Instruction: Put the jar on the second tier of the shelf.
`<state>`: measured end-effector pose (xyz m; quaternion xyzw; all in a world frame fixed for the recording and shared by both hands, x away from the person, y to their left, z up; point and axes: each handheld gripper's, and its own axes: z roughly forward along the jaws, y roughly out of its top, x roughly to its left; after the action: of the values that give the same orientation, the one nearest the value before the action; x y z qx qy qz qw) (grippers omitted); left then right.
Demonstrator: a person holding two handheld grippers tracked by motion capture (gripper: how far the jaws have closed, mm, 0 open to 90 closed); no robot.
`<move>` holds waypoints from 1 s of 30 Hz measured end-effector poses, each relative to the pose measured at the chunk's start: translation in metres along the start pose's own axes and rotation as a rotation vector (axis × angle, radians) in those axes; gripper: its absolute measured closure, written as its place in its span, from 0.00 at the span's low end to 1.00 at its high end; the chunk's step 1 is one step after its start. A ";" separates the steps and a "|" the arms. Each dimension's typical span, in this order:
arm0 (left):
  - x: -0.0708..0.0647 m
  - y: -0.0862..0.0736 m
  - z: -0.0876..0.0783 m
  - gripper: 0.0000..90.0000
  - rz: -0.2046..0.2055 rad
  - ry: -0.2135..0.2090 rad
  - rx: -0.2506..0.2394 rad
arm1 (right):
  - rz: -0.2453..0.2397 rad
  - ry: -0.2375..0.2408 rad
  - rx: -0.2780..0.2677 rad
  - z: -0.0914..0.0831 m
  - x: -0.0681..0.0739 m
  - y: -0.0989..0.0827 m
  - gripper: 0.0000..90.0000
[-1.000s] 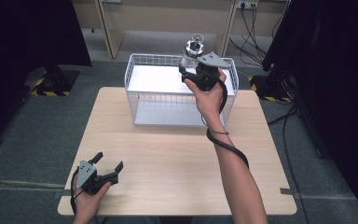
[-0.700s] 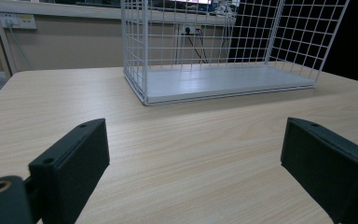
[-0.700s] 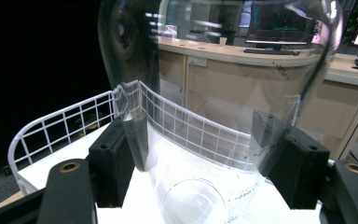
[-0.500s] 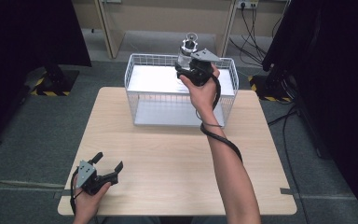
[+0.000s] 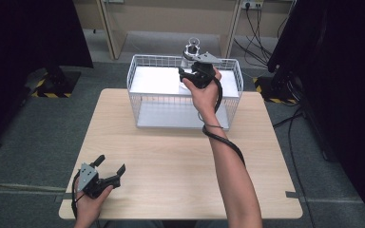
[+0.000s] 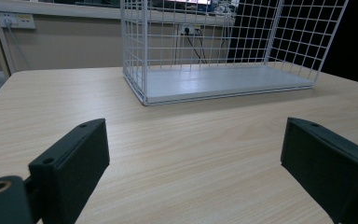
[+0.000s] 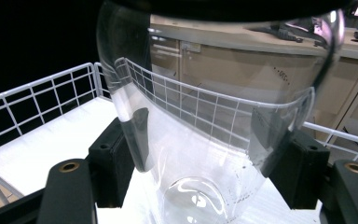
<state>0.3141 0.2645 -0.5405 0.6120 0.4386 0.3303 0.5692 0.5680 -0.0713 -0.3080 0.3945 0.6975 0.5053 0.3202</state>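
My right gripper (image 5: 193, 61) is shut on a clear glass container (image 5: 192, 48), held above the back right part of a white wire basket (image 5: 134, 80). In the right gripper view the black pads (image 7: 116, 158) press on both sides of the clear container (image 7: 205, 116), with the basket's rim (image 7: 37, 88) and white floor below it. My left gripper (image 5: 110, 172) rests open at the near left of the wooden table (image 5: 180, 161), with nothing between its jaws. In the left gripper view the left gripper (image 6: 196, 158) faces the basket (image 6: 135, 51) across bare tabletop.
The basket stands at the table's far edge and holds nothing on its white floor (image 6: 223, 81). Black curtains hang to the left and right. Cables and a wall socket (image 5: 254, 4) lie behind the table on the floor.
My right hand has shifted slightly left and a little lower over the basket, still holding the clear container. The left gripper has stayed where it was.
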 end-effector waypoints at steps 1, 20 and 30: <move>0.000 0.000 0.000 0.08 0.000 0.000 0.000 | 0.003 0.000 -0.001 0.000 0.000 0.000 0.36; 0.000 0.000 0.000 0.08 0.001 0.000 0.000 | 0.051 0.001 -0.015 0.013 0.001 -0.004 0.33; -0.001 0.000 0.000 0.08 0.003 0.001 -0.001 | 0.088 -0.004 -0.025 0.004 0.001 -0.008 0.07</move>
<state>0.3142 0.2637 -0.5405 0.6121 0.4379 0.3317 0.5688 0.5694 -0.0703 -0.3164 0.4218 0.6726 0.5267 0.3039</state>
